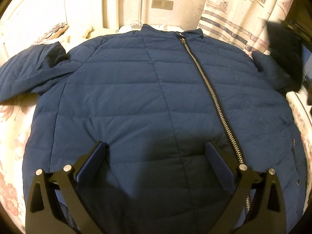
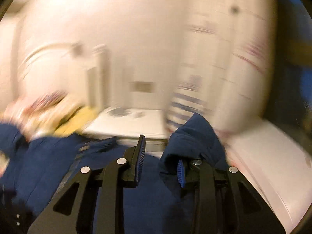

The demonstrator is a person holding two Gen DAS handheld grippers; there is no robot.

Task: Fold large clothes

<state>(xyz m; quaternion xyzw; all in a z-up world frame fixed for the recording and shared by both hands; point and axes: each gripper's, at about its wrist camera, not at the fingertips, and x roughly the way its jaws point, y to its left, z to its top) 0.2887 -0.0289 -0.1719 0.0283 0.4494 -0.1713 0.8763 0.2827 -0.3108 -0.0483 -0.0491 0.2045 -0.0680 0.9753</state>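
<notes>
Floral bed (image 1: pixel 11 128) carried the spread blue jacket (image 1: pixel 136 89); the left gripper (image 1: pixel 156 156) hovered released at six o'clock, while the right gripper (image 2: pixel 161 161), narrowed around the three-o'clock sleeve (image 2: pixel 193 134), seemed ready to fold it inward.

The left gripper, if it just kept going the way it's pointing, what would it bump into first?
Most likely the blue jacket itself: the left gripper hangs open and angles down at its quilted front, left of the zipper. How much gap remains is unclear.

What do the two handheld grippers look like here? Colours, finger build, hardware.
Both match. The left gripper and right gripper have matte black linkage arms with triangular cut-outs and round silver pivot pins. The fingers are flat black plates faced with blue ribbed pads. No cables, markings, hands or sleeves show in either view.
</notes>
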